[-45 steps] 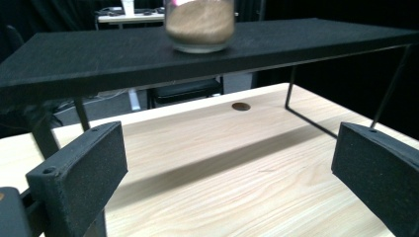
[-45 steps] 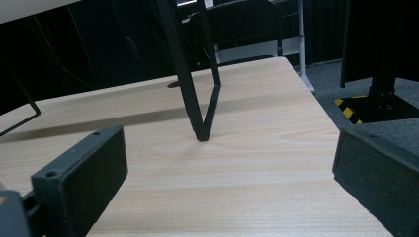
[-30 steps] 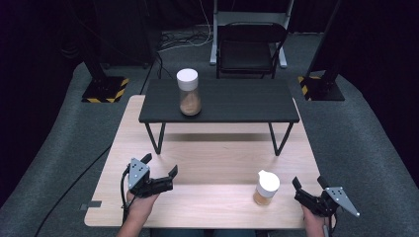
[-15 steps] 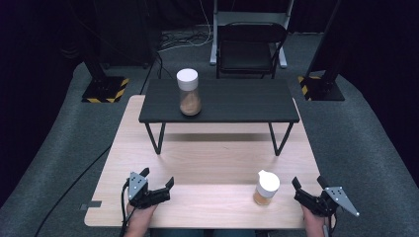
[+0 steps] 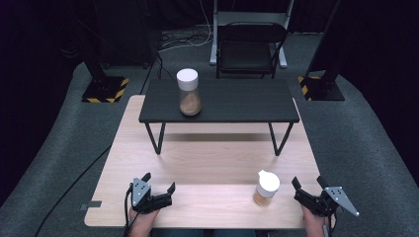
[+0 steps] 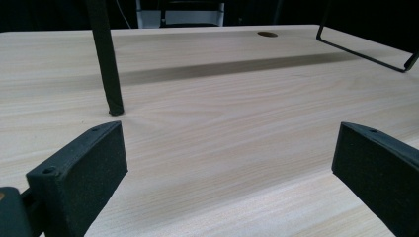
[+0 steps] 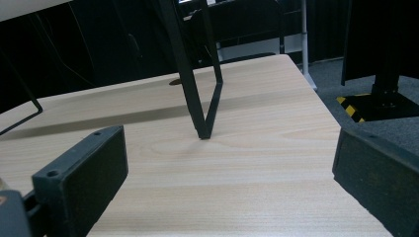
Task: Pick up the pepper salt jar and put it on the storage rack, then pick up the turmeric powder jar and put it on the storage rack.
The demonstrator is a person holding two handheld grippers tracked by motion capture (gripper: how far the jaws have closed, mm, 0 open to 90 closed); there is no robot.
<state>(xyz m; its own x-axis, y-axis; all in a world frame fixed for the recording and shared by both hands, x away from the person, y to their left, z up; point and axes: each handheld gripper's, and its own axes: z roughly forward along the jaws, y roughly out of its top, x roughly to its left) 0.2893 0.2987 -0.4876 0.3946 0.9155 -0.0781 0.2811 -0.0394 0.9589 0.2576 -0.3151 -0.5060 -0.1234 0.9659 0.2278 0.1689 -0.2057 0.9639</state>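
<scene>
A tall clear jar [image 5: 188, 92] with a white lid and brown contents stands upright on the black raised shelf [image 5: 232, 103]. A shorter white-capped jar [image 5: 266, 187] with brown contents stands on the wooden table [image 5: 207, 168] near its front right. My left gripper [image 5: 159, 182] rests open at the front left of the table, nothing between its jaws. My right gripper [image 5: 309, 181] is open at the front right, just right of the short jar and apart from it. Both gripper views look past wide-apart black jaws at bare wood and the shelf's legs [image 6: 106, 59].
The shelf's black wire legs [image 5: 279, 138] stand on the table's middle. Behind the table are a black chair [image 5: 247, 49] and two stands with yellow-black striped bases [image 5: 106, 89]. A cable [image 5: 64, 192] runs over the grey floor at left.
My left gripper has drawn back toward the table's front edge and a little to the right. The right gripper and both jars have stayed put.
</scene>
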